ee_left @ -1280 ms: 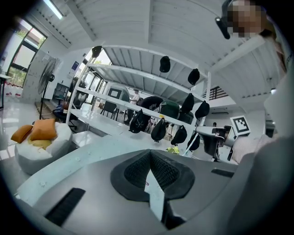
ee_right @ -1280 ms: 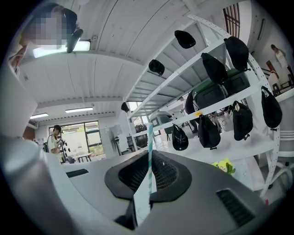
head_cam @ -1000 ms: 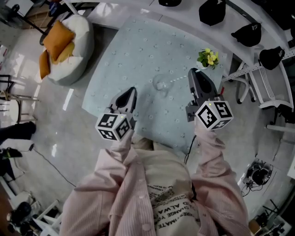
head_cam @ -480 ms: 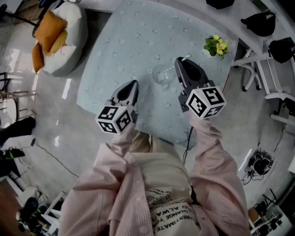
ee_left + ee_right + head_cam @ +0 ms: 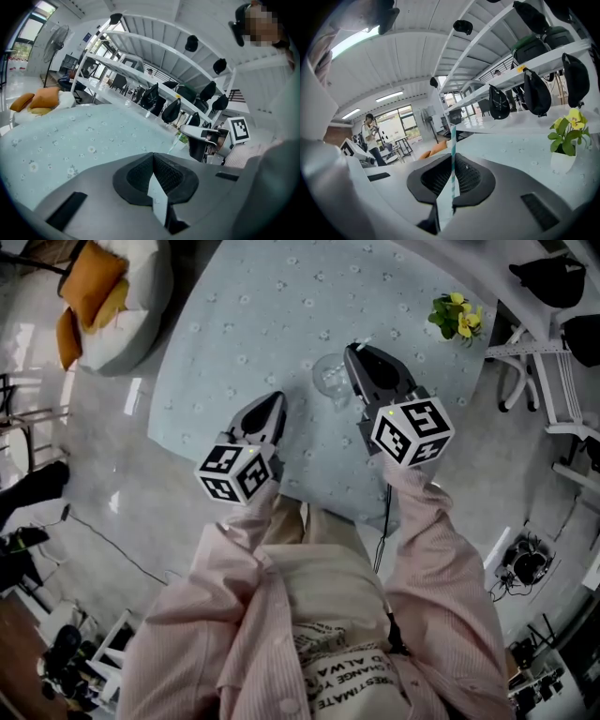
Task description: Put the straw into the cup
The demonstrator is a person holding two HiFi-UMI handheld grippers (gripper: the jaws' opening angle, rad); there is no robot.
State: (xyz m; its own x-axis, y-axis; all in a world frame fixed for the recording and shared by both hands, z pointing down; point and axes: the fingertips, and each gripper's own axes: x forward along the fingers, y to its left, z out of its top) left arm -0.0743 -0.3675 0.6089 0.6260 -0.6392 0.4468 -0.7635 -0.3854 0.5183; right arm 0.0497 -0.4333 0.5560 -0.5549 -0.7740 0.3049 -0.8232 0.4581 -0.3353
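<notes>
A clear cup (image 5: pixel 329 381) stands on the pale flowered table (image 5: pixel 244 306), near its front edge. My right gripper (image 5: pixel 350 352) is just right of the cup, almost touching its rim in the head view. It is shut on a teal-and-white striped straw (image 5: pixel 452 147), which sticks up between the pads; the cup is hidden in the right gripper view. My left gripper (image 5: pixel 276 399) hovers to the left of the cup and a little nearer me. Its jaws meet at the tips with nothing between them (image 5: pixel 152 157).
A small pot of yellow flowers (image 5: pixel 456 317) stands at the table's far right corner and shows in the right gripper view as a flower pot (image 5: pixel 564 140). A white beanbag with orange cushions (image 5: pixel 108 296) lies on the floor at left. White shelving with dark bags (image 5: pixel 553 296) runs along the right.
Both grippers have come down toward the table. The right one, with the straw, has moved left up to the cup's rim. The left one has drawn nearer the cup.
</notes>
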